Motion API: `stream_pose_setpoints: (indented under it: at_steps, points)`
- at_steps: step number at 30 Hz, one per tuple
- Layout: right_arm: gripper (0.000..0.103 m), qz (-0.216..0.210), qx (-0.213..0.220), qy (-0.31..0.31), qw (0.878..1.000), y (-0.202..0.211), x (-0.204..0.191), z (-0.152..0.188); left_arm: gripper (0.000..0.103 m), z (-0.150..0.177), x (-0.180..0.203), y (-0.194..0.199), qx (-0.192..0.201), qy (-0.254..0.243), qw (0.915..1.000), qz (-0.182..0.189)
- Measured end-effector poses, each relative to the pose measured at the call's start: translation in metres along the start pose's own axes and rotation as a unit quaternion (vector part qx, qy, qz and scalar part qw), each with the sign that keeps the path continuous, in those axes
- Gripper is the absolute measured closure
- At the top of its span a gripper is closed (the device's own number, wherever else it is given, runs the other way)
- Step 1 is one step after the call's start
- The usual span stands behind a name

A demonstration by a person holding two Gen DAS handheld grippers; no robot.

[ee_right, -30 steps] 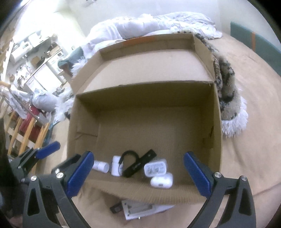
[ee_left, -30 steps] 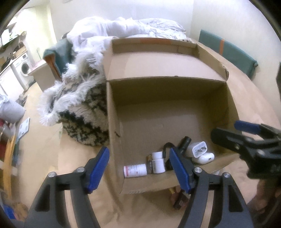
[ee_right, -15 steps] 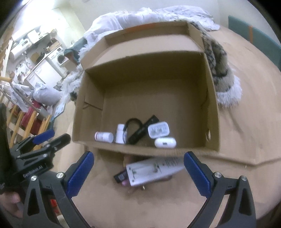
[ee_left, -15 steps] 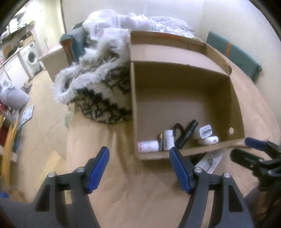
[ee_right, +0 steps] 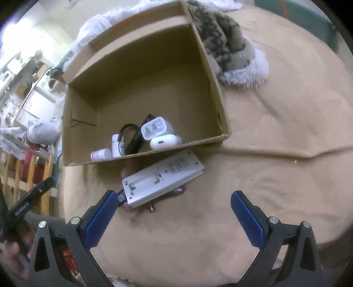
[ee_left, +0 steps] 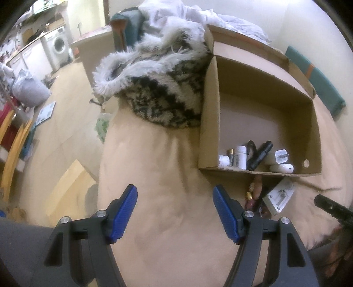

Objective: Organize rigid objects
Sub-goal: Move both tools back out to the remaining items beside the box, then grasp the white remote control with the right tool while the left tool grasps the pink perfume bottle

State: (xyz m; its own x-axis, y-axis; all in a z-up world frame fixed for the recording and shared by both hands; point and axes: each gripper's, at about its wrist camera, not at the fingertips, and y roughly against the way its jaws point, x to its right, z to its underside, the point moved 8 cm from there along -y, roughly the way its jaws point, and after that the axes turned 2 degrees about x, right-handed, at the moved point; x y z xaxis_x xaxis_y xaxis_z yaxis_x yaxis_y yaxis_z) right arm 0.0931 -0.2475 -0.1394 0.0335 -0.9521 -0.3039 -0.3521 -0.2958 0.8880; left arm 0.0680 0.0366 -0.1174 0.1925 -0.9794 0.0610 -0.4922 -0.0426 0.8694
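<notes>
An open cardboard box (ee_right: 211, 72) (ee_left: 207, 123) rests on a tan bedspread. Along its near wall lie two white pill bottles (ee_right: 101, 154) (ee_left: 240, 155), a black strap and torch (ee_left: 260, 152), a white charger plug (ee_right: 154, 128) and a white earbud case (ee_right: 165, 141). A white battery charger (ee_right: 163, 178) lies on the cover just outside the box, partly on a brownish object (ee_left: 256, 187). My right gripper (ee_right: 174, 212) hangs open just short of the charger. My left gripper (ee_left: 175, 212) is open over bare cover, left of the box.
A shaggy black-and-white throw (ee_left: 158, 84) lies against the box's far side, with white bedding (ee_left: 198, 15) behind it. A wooden floor (ee_left: 61, 110), a washing machine (ee_left: 58, 47) and a yellow chair frame (ee_left: 13, 141) lie off the bed's left edge. A teal cushion (ee_left: 317, 77) lines the wall.
Both grippers have pulled back from over the box towards the bed's near edge, so the box sits farther away. The white charger outside the box has come fully into view.
</notes>
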Motion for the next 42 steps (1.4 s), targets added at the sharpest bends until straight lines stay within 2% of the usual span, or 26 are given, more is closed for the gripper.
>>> stream_pose_setpoints:
  at_steps: [4,9,10,11,12,14,15,22,23,24,26,29,32,35,37,39,42]
  points:
    - [0.0,-0.012,-0.026,-0.019,0.999,-0.017,0.002,-0.002,0.035,-0.001,0.0,-0.001,-0.006,0.01,0.9999,0.004]
    - [0.0,-0.065,-0.074,-0.136,0.986,-0.047,0.023,0.006,0.035,0.0,0.005,-0.005,-0.021,0.019,0.9995,0.016]
    - [0.005,-0.077,-0.077,-0.16,0.981,-0.053,0.024,0.008,0.035,0.0,0.007,-0.006,-0.023,0.019,0.9994,0.018]
    - [0.021,-0.085,-0.079,-0.176,0.977,-0.058,0.025,0.009,0.035,0.0,0.01,-0.007,-0.025,0.019,0.9993,0.021]
    - [0.031,-0.092,-0.08,-0.193,0.974,-0.065,0.025,0.01,0.035,-0.001,0.012,-0.007,-0.025,0.018,0.9993,0.024]
    - [0.04,-0.094,-0.076,-0.203,0.972,-0.076,0.023,0.011,0.035,-0.003,0.017,-0.006,-0.022,0.009,0.9993,0.027]
    - [0.044,-0.094,-0.073,-0.209,0.971,-0.082,0.022,0.01,0.035,-0.003,0.019,-0.006,-0.021,0.006,0.9994,0.026]
    - [0.043,-0.121,-0.023,-0.272,0.955,-0.097,0.026,0.005,0.035,0.0,0.02,-0.011,-0.031,0.007,0.9992,0.026]
    - [0.049,-0.131,-0.016,-0.287,0.949,-0.096,0.028,0.006,0.035,0.0,0.021,-0.011,-0.032,0.007,0.9991,0.027]
    - [0.061,-0.133,-0.011,-0.298,0.945,-0.095,0.03,0.008,0.035,0.0,0.022,-0.012,-0.032,0.007,0.9991,0.027]
    - [0.07,-0.15,0.01,-0.319,0.936,-0.088,0.033,0.012,0.035,-0.001,0.024,-0.012,-0.03,0.003,0.9992,0.025]
    - [0.074,-0.137,0.029,-0.299,0.944,-0.072,0.026,0.013,0.035,-0.001,0.027,-0.01,-0.028,0.0,0.9992,0.027]
    - [0.077,-0.103,0.046,-0.259,0.959,-0.05,0.02,0.016,0.035,-0.003,0.026,-0.005,-0.018,0.004,0.9994,0.029]
    - [0.08,-0.083,0.042,-0.229,0.969,-0.03,0.011,0.015,0.035,-0.004,0.024,-0.003,-0.016,0.004,0.9995,0.029]
    - [0.082,-0.046,0.025,-0.172,0.984,-0.018,0.006,0.004,0.035,-0.003,0.024,-0.004,-0.02,0.005,0.9993,0.033]
    - [0.082,0.004,0.014,-0.087,0.996,-0.005,-0.001,0.0,0.035,-0.002,0.024,-0.005,-0.024,0.006,0.9991,0.034]
    - [0.082,0.057,-0.026,0.012,0.998,-0.002,-0.002,-0.005,0.035,-0.001,0.025,-0.005,-0.027,0.005,0.9989,0.038]
